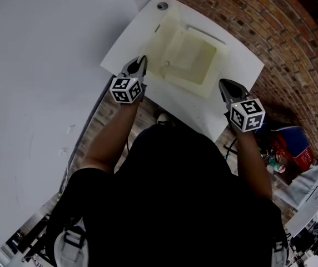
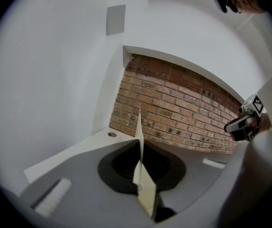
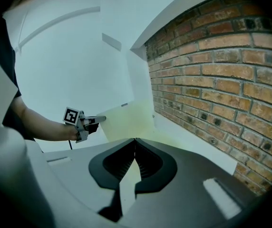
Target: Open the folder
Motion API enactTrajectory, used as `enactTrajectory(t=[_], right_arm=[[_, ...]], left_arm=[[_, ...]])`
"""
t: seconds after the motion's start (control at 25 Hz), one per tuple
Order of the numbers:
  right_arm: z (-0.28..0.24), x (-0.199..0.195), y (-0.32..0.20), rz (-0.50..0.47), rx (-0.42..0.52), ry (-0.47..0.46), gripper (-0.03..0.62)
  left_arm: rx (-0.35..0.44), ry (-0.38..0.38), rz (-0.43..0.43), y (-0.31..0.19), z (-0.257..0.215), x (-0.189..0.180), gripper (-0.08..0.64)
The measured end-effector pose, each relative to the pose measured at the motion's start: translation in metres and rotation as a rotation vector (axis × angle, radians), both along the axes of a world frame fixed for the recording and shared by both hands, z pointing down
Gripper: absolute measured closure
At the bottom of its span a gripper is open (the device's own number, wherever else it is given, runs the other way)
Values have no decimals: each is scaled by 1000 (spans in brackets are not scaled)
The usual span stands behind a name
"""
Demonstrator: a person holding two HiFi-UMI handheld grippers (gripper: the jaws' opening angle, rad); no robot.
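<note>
A translucent pale-yellow folder lies on the white table. Its front cover is lifted on the left side. My left gripper is shut on the cover's edge. In the left gripper view the cover stands edge-on between the closed jaws. From the right gripper view the raised cover shows as a pale sheet held up by the left gripper. My right gripper rests over the table's near edge, right of the folder. Its jaws meet at the tips, and I see nothing between them.
A brick wall runs along the table's far and right side. A white wall stands at the left. A round grommet sits at the table's far corner. Red and blue things lie on the floor at the right.
</note>
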State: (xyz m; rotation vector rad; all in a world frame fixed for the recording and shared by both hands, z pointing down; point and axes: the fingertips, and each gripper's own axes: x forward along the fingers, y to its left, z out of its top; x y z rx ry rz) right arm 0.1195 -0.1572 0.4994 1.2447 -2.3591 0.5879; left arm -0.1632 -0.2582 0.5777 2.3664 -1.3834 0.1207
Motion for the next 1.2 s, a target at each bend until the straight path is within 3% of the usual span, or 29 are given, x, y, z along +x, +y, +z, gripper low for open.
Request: enactTrajectory(t=[0.52, 1.2], right_arm=[[8, 0, -3, 18, -15, 1, 588], [14, -7, -13, 21, -35, -2, 588]], left_arm=[[-48, -33, -74, -13, 30, -43, 552], [-84, -116, -103, -28, 60, -77, 551]])
